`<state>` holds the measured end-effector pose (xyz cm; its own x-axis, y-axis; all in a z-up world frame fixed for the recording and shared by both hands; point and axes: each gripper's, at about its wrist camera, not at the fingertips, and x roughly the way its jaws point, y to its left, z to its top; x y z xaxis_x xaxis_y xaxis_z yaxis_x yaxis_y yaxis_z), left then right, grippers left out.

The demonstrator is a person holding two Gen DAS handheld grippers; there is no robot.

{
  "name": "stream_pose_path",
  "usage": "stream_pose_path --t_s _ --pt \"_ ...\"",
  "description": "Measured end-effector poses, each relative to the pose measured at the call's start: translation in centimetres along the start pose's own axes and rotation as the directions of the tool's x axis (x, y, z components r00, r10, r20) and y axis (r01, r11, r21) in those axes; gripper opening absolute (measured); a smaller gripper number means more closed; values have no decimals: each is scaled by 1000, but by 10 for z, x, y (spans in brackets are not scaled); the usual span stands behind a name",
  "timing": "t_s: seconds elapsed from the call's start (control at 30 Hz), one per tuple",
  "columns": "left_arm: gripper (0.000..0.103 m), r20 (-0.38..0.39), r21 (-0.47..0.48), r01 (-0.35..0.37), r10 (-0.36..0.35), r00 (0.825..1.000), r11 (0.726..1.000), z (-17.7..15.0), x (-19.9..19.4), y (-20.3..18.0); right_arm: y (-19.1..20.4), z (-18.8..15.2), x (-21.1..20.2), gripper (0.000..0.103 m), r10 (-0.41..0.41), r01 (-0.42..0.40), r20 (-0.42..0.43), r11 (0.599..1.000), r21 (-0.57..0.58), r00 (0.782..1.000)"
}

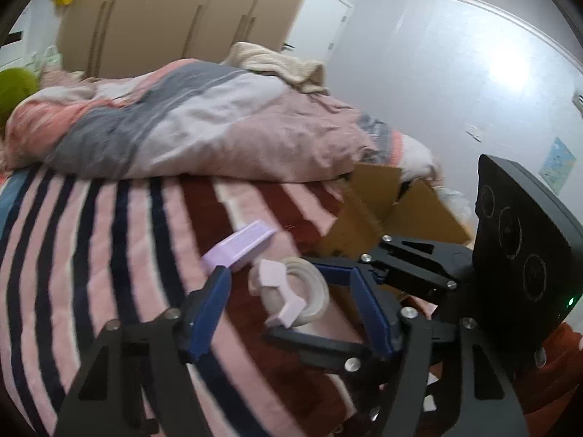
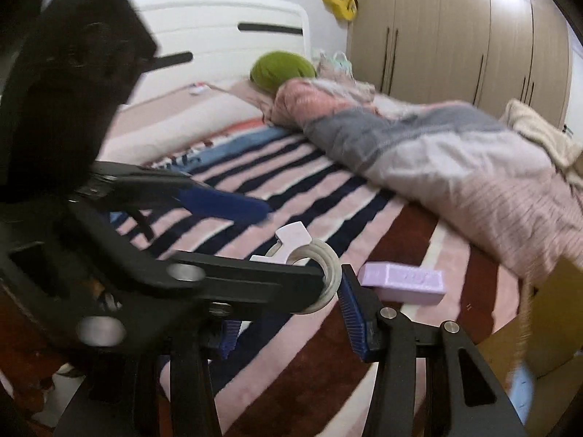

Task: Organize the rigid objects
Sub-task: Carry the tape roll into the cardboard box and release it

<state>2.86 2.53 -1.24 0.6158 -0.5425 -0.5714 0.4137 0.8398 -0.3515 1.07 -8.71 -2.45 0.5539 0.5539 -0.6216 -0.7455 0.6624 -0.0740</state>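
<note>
The right gripper (image 1: pixel 291 300) reaches in from the right side of the left wrist view. A white roll of adhesive tape with a pale pink plastic dispenser clip (image 1: pixel 313 291) sits between its two fingers. In its own camera, one ribbed blue pad (image 2: pixel 351 309) lies against the roll's outer rim. The opposite finger is hidden behind the other tool, so the pinch can only be seen from one side. The jaws are drawn partly in, and they appear closed on the roll.

The left gripper (image 1: pixel 289 280) frames the same roll from the near side with its jaws roughly half open. Its blue pads (image 1: pixel 207 309) stand clear of the tape, with striped fabric visible in the gap.

The roll is over the pink, navy and maroon striped blanket (image 1: pixel 109 236), near the bed's edge. Motion blur hides whether it rests on the blanket. A lilac rectangular plastic box (image 1: pixel 240 247) lies just beyond it on the blanket. A brown cardboard carton (image 1: pixel 400 211) stands past the bed's edge, and a crumpled pink-and-grey duvet (image 1: pixel 218 120) is heaped farther back.
</note>
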Motion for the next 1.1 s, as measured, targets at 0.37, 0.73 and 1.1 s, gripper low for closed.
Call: stream_pose_path --t_s 0.37,0.73,1.1 --pt "42 -95 139 108 -96 991 984 51 66 -86 -72 -15 -70 44 -159 153 66 984 92 985" --pt "44 -244 221 205 -150 958 954 79 148 -159 -152 -48 -109 44 -314 323 -74 922 214 946" --pt "80 -127 218 89 -62 990 972 91 115 -135 -156 -51 -112 67 -322 337 -103 914 224 941"
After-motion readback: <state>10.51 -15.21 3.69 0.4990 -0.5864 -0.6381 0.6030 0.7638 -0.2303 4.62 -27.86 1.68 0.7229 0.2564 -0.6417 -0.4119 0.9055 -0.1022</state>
